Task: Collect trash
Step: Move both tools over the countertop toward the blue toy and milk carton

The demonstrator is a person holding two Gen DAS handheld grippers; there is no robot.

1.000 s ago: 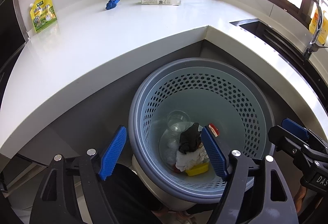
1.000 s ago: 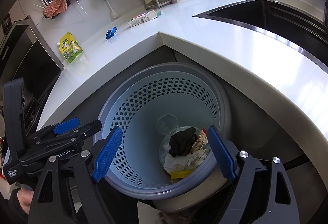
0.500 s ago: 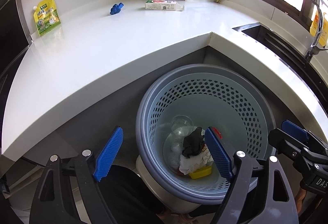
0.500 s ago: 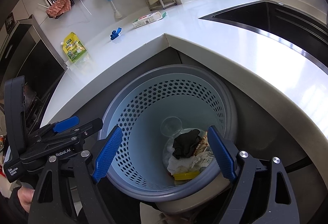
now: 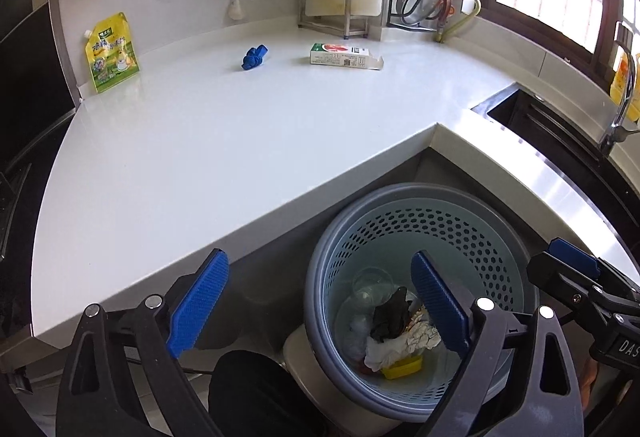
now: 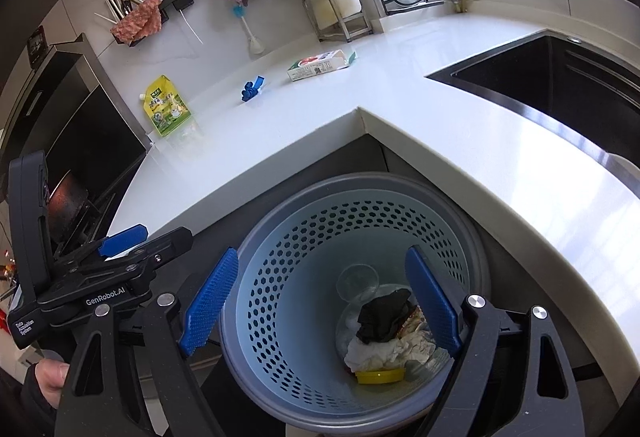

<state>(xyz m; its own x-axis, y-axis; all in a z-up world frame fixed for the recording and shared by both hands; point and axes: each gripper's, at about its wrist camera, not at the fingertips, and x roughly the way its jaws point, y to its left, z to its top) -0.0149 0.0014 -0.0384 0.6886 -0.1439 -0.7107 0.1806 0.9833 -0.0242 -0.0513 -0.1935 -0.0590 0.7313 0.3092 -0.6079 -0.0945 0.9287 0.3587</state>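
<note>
Left gripper [image 5: 318,301] hung with jaws wide apart, just opened further, nothing between the blue pads [image 5: 199,303]. Right gripper [image 6: 320,305] likewise spread wide and empty, seen also at the right edge of the left wrist view [image 5: 576,277]. Left gripper showed at the lower left of the right wrist view [image 6: 120,241], with a thumb [image 6: 50,377] below it.

Directly beneath both sets of jaws stood the perforated blue basket [image 5: 420,197] [image 6: 360,185], tucked under the inner corner of the counter. Down in its bottom lay the collected trash: a clear plastic cup [image 5: 370,283] [image 6: 357,279], a black crumpled piece [image 5: 392,313] [image 6: 384,313] on top of white crumpled paper [image 5: 380,351] [image 6: 384,351], and a yellow lid [image 5: 402,367] [image 6: 378,376] at the near side.

Farther out, beyond the jaws, stretched the white counter [image 5: 240,141] [image 6: 440,125]. Still lying on it, well ahead: a small blue crumpled item [image 5: 254,57] [image 6: 251,88], and just to its right a carton [image 5: 346,56] [image 6: 320,66] on its side. Off to the far left, against the wall, leaned a yellow-green pouch [image 5: 111,53] [image 6: 166,105]. To the right of the jaws, a dark sink [image 5: 560,133] [image 6: 552,77] set into the counter.
</note>
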